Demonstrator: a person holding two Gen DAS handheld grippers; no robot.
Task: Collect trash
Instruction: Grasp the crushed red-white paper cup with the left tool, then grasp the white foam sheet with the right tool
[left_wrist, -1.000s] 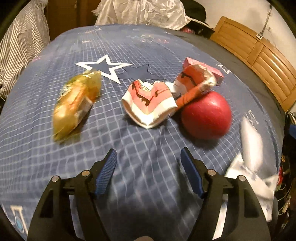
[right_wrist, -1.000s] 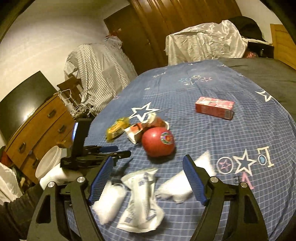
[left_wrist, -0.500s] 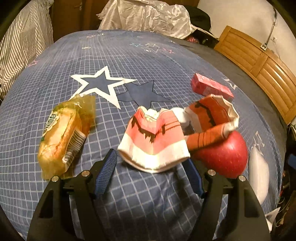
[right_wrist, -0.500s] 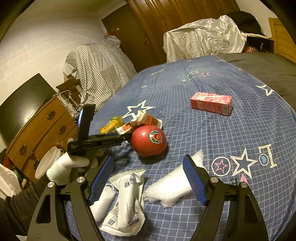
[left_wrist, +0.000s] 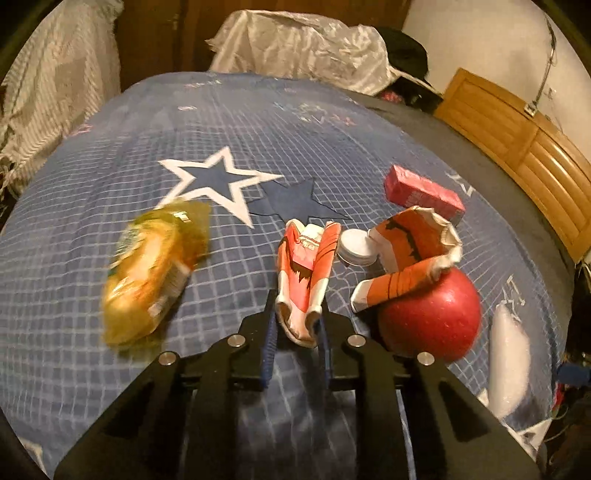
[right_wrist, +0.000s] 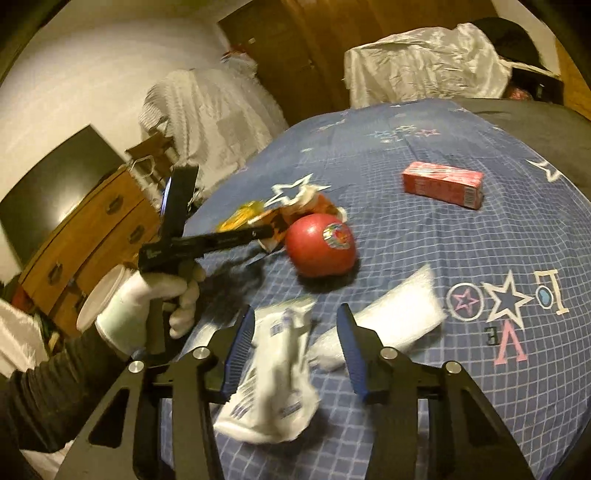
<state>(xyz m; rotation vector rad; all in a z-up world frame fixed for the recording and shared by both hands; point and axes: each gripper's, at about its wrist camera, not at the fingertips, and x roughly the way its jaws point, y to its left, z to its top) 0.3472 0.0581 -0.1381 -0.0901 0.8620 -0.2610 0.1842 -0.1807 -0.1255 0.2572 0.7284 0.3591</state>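
Observation:
My left gripper (left_wrist: 295, 321) is shut on a crushed red and white paper cup (left_wrist: 304, 277) on the blue bed cover. A second crushed orange cup (left_wrist: 410, 254) and a white lid (left_wrist: 356, 246) lie just right of it, against a red apple (left_wrist: 430, 317). My right gripper (right_wrist: 297, 332) is partly closed around a white plastic wrapper (right_wrist: 275, 376) that lies between its fingers; whether the pads touch it is unclear. A white bubble-wrap piece (right_wrist: 388, 314) lies to its right. The left gripper (right_wrist: 266, 232) shows in the right wrist view at the cups.
A yellow snack packet (left_wrist: 151, 273) lies left of the cups. A pink carton (left_wrist: 423, 194) lies farther back, also in the right wrist view (right_wrist: 443, 183). A wooden dresser (right_wrist: 88, 236) stands left of the bed, a wooden headboard (left_wrist: 528, 158) on the right.
My left gripper moved forward and closed on the red and white cup, squeezing it flat. My right gripper lowered over the white wrapper and its fingers narrowed.

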